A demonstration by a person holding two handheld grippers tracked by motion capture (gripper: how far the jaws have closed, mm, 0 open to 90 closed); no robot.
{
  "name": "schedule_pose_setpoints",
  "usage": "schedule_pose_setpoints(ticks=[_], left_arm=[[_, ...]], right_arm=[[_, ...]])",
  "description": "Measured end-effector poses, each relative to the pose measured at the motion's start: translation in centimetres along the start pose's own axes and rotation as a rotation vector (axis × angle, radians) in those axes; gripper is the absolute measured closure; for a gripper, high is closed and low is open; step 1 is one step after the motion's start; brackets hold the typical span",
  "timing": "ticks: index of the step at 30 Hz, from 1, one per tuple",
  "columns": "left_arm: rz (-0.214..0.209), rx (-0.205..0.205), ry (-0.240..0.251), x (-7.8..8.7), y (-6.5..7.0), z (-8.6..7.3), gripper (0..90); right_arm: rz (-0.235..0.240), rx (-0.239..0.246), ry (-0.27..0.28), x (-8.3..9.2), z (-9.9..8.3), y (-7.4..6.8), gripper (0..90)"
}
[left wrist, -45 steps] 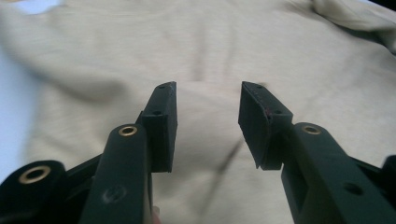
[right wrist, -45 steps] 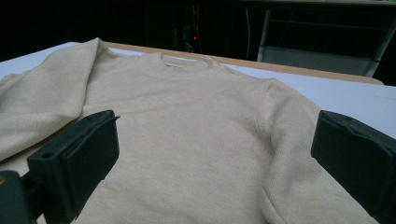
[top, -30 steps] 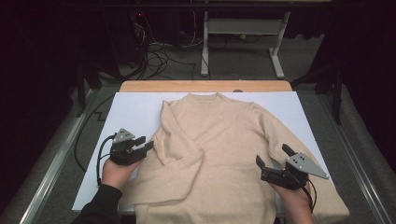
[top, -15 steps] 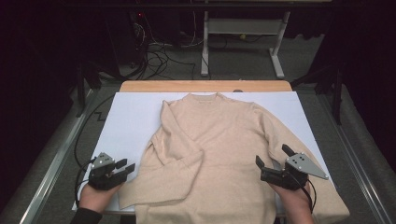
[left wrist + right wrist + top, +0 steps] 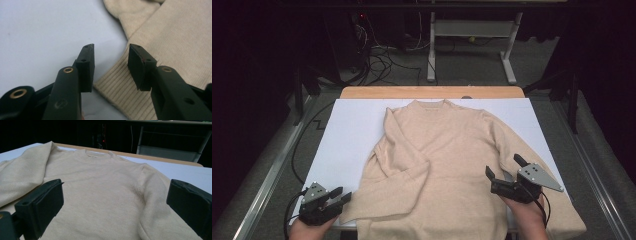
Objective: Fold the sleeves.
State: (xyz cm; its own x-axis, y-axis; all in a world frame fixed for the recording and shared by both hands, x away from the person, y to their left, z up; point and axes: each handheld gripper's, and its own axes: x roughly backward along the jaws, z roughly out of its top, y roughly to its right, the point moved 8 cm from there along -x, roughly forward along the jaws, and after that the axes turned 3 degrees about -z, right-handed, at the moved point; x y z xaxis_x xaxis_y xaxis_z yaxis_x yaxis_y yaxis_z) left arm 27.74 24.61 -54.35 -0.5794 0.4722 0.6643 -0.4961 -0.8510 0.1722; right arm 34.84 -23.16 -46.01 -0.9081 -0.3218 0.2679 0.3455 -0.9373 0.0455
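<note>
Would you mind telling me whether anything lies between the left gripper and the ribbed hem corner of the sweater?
Nothing visible does. The left gripper is open, its jaws pointing at the ribbed hem of the sweater, with just the bare white sheet beside it.

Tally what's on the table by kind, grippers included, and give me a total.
Sweaters: 1, the cream sweater
White sheets: 1, the white sheet under it
Grippers: 2, the left gripper and the right gripper, both open
Total: 4
</note>
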Motion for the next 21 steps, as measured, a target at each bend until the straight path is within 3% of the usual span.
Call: schedule_pose_setpoints(ticks=[3, 6, 9, 21], left_arm=[[-0.011, -0.002, -0.01, -0.2, 0.3, -0.1, 58.7], [-0.035, -0.032, -0.02, -0.2, 0.9, -0.1, 73.0], [-0.033, -0.048, -0.026, -0.1, 1.0, 0.1, 83.1], [-0.044, -0.059, 0.085, 1.2, 1.4, 1.8, 85.7]], right_arm=[[-0.001, 0.0, -0.002, 0.0, 0.0, 0.0, 1.2], [0.0, 0.002, -0.001, 0.1, 0.0, -0.1, 1.2], [-0.001, -0.002, 0.0, 0.2, 0.0, -0.1, 1.2], [-0.005, -0.011, -0.003, 0.2, -0.1, 0.2, 1.3]])
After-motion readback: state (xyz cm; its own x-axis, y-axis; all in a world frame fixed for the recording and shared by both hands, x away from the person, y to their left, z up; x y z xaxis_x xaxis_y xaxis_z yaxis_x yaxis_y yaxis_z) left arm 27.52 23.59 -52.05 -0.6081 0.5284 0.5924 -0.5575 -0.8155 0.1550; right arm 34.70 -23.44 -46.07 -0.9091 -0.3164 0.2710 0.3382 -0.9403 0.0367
